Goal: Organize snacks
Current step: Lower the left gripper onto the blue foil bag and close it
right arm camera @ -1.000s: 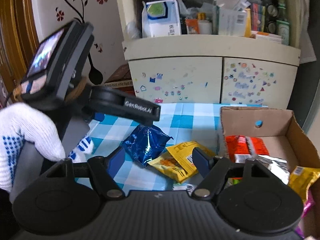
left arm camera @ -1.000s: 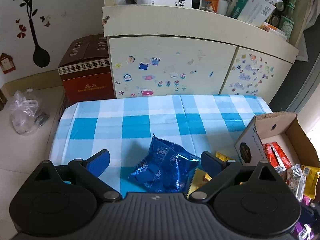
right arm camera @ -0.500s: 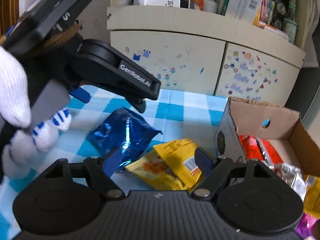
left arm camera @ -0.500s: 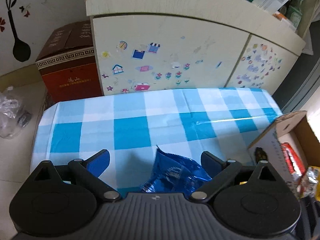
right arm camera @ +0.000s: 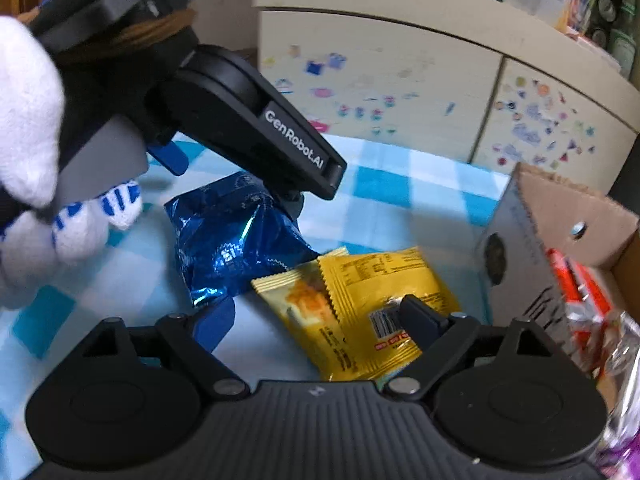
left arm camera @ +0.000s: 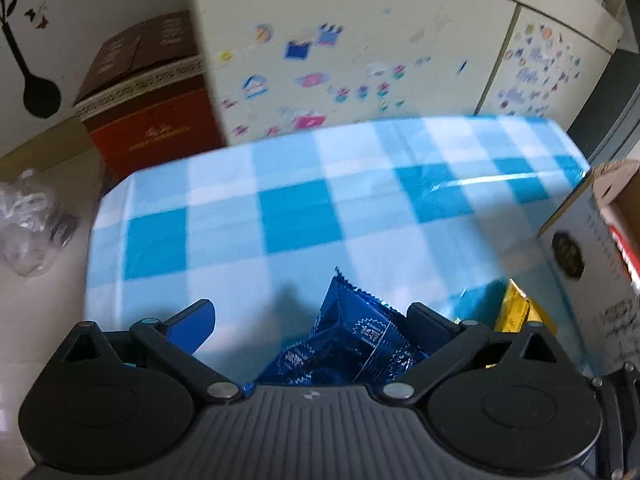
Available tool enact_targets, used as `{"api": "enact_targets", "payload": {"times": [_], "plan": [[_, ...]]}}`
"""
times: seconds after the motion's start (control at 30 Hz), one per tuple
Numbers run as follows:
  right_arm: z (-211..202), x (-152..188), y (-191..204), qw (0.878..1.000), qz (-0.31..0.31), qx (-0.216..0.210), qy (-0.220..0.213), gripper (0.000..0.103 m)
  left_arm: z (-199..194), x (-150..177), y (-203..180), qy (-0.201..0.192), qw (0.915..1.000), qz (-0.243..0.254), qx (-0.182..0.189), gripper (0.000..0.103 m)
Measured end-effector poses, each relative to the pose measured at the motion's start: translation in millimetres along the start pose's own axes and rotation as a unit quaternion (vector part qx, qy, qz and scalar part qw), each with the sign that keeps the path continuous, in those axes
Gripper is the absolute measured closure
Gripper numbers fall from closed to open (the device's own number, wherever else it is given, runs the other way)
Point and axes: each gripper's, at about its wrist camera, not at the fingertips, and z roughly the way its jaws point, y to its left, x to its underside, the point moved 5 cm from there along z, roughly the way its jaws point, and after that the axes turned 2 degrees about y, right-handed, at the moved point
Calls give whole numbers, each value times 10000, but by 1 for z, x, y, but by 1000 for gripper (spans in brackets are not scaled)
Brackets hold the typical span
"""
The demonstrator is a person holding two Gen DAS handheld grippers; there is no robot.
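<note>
Left claw (left arm camera: 310,326) spread wide around the crinkled blue foil snack packet (left arm camera: 352,344), right claw (right arm camera: 316,322) spread over the yellow plastic snack packet (right arm camera: 360,304), contact unclear, near the checked tabletop's (left arm camera: 296,216) right edge.

Glossy foil blue packet (right arm camera: 236,236), matt cardboard box (right arm camera: 580,216), smooth checked tablecloth (left arm camera: 296,216).

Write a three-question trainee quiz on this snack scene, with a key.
1. True or false: the left gripper is open around the blue packet.
2. Which packets lie between the right gripper's fingers? A) yellow B) red C) silver
3. Fill in: the red packets lie inside the cardboard ____.

Key: 1 true; 2 A, the yellow packets; 3 box.
</note>
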Motion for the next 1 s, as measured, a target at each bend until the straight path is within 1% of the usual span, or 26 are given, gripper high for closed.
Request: {"api": "enact_targets", "payload": {"times": [0.13, 0.17, 0.2, 0.27, 0.33, 0.4, 0.43, 0.47, 0.53, 0.57, 0.63, 0.67, 0.7, 0.73, 0.77, 0.87, 0.97, 1.0], "plan": [[-16, 10, 26, 9994, -56, -340, 58, 12, -7, 17, 13, 193, 9997, 68, -115, 0], [-20, 12, 31, 9993, -47, -368, 64, 13, -10, 23, 16, 238, 9995, 140, -151, 0], [-26, 15, 35, 9995, -27, -297, 45, 14, -13, 26, 18, 261, 9994, 147, -162, 0], [-35, 16, 33, 9998, 85, 159, -118, 14, -20, 31, 28, 252, 9996, -56, -135, 0], [-42, 16, 26, 9968, 250, 671, -344, 13, -30, 32, 40, 177, 9989, -422, 16, 0], [-42, 14, 14, 9927, 342, 1087, -386, 13, -39, 31, 50, 64, 9976, -678, 82, 0], [-40, 13, 5, 9905, 474, 1243, -343, 13, -43, 31, 52, 16, 9973, -724, 89, 0], [-35, 13, -3, 9892, 615, 1307, -230, 13, -48, 31, 52, -21, 9972, -743, 112, 0], [-24, 17, -14, 9877, 772, 1350, 147, 11, -51, 31, 52, -31, 9972, -730, 175, 0], [-21, 20, -16, 9874, 835, 1329, 223, 8, -51, 31, 51, -20, 9973, -710, 199, 0], [-20, 24, -19, 9871, 993, 1223, 295, 7, -51, 33, 47, -5, 9975, -674, 219, 0], [-19, 25, -20, 9874, 1066, 1091, 420, 7, -50, 34, 45, -7, 9976, -654, 225, 0], [-20, 29, -22, 9870, 1227, 906, 514, 5, -49, 35, 43, 0, 9976, -643, 245, 0], [-22, 32, -22, 9872, 1256, 832, 525, 5, -47, 36, 42, 16, 9976, -636, 270, 0], [-24, 35, -20, 9882, 1211, 769, 541, 5, -46, 37, 40, 48, 9977, -614, 292, 0], [-30, 40, -12, 9923, 1058, 399, 509, 4, -44, 41, 36, 35, 9986, -461, 238, 0], [-41, 46, 2, 9953, 801, -141, 533, 5, -41, 44, 33, -73, 9994, -288, 154, 0], [-47, 49, 8, 9945, 789, -398, 567, 5, -39, 45, 32, -110, 9995, -248, 150, 0]]}}
